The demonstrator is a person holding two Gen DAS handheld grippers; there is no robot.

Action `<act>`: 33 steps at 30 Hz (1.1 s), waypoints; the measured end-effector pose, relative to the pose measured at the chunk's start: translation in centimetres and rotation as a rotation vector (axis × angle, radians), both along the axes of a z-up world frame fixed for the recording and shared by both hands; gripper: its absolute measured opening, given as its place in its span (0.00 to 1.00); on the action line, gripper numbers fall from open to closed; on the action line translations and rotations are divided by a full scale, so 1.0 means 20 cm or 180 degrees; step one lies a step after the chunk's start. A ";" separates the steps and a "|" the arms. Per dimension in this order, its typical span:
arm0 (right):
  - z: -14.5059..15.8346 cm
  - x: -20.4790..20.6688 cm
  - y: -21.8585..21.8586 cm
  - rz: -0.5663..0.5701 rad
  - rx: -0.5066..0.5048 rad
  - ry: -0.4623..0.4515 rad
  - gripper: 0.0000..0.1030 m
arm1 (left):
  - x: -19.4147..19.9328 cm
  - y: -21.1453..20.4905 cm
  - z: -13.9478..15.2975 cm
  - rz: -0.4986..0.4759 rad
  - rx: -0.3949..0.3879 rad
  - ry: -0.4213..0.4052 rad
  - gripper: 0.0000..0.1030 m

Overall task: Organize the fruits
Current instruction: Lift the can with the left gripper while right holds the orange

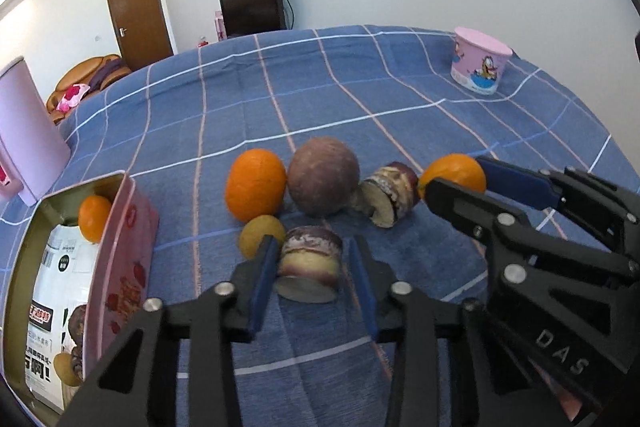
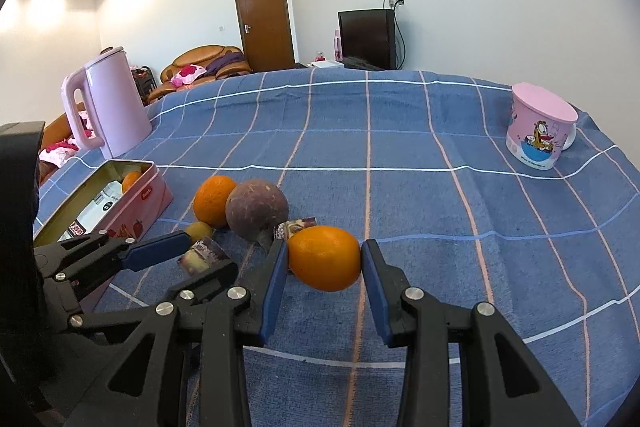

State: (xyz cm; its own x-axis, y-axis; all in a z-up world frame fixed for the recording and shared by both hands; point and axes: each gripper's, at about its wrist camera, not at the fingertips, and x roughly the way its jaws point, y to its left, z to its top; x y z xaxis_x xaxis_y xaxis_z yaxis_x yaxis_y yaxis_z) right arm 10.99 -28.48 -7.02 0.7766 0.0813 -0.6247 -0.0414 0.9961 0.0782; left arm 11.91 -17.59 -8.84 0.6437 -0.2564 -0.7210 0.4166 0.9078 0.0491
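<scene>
My left gripper point(image 1: 312, 259) is open around a purple-and-cream cut piece point(image 1: 310, 267) lying on the blue checked cloth; the right pad stands clear of it. My right gripper point(image 2: 324, 259) has both pads against an orange point(image 2: 325, 257), which rests on the cloth. In the left wrist view that orange point(image 1: 454, 173) sits between the right gripper's fingers. Behind lie another orange point(image 1: 256, 191), a round brown-purple fruit point(image 1: 323, 177), a second cut piece point(image 1: 390, 197) and a small yellow fruit point(image 1: 260, 237). An open pink tin point(image 1: 120, 251) at the left holds a small orange point(image 1: 94, 217).
A pink kettle point(image 2: 108, 107) stands at the far left of the table. A pink cartoon mug with a lid point(image 2: 540, 127) stands at the far right. The blue checked cloth point(image 2: 400, 167) covers the table. A sofa, door and dark screen are beyond it.
</scene>
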 end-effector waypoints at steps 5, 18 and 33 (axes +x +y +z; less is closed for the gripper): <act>0.00 -0.01 0.00 -0.0004 0.0001 -0.0019 0.39 | 0.01 0.02 0.00 -0.0044 -0.0101 0.0054 0.34; 0.02 -0.04 0.00 0.0037 0.0018 -0.0153 0.39 | -0.01 0.10 0.03 0.0068 -0.0282 -0.0047 0.33; 0.05 -0.08 0.01 0.0126 0.0022 -0.0321 0.39 | -0.07 0.15 0.09 0.0215 -0.0333 -0.0355 0.33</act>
State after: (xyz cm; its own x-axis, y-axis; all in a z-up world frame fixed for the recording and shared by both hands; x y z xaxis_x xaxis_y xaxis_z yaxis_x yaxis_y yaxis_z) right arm 9.41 -28.28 -6.02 0.8316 0.1171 -0.5429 -0.0886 0.9930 0.0784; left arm 10.43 -14.60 -7.14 0.7366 -0.2799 -0.6157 0.3517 0.9361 -0.0047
